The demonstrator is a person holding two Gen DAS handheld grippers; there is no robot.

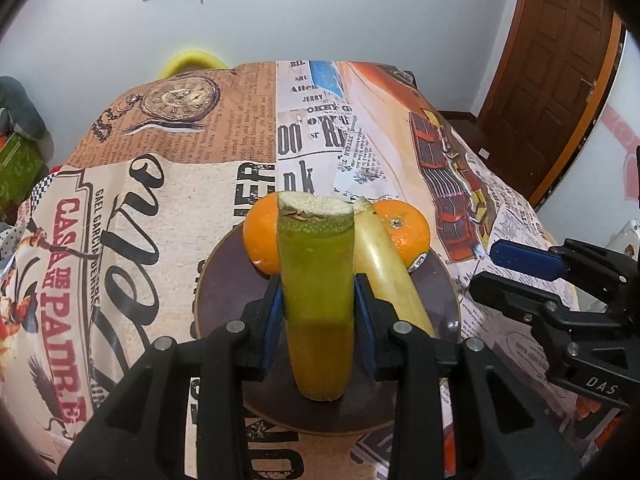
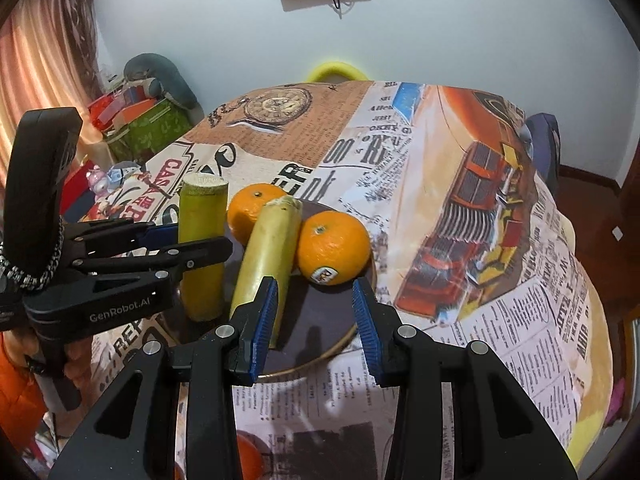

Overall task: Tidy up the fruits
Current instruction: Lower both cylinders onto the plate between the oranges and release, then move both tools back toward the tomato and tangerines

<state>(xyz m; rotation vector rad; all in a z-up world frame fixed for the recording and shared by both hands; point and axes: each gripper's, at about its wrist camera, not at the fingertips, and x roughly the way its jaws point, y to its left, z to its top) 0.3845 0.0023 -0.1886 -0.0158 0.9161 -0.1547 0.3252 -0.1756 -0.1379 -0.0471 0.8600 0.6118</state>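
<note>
right wrist: left hand-held gripper [image 2: 188, 240], marked "genrobot.ai", pinching green cane [image 2: 202, 248]; right hand-held gripper [image 2: 316, 320] spread.

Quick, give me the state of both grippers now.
Left gripper: shut on the green sugarcane piece, held above the plate.
Right gripper: open, holding nothing.

Glossy dark plate [image 2: 320, 320]; printed cloth on the worktop [image 2: 460, 208]; waxy oranges [image 2: 334, 252]; fibrous cut cane [image 1: 316, 280]; matt black plastic tool [image 2: 314, 320], ribbed blue pads [image 2: 264, 320].
</note>
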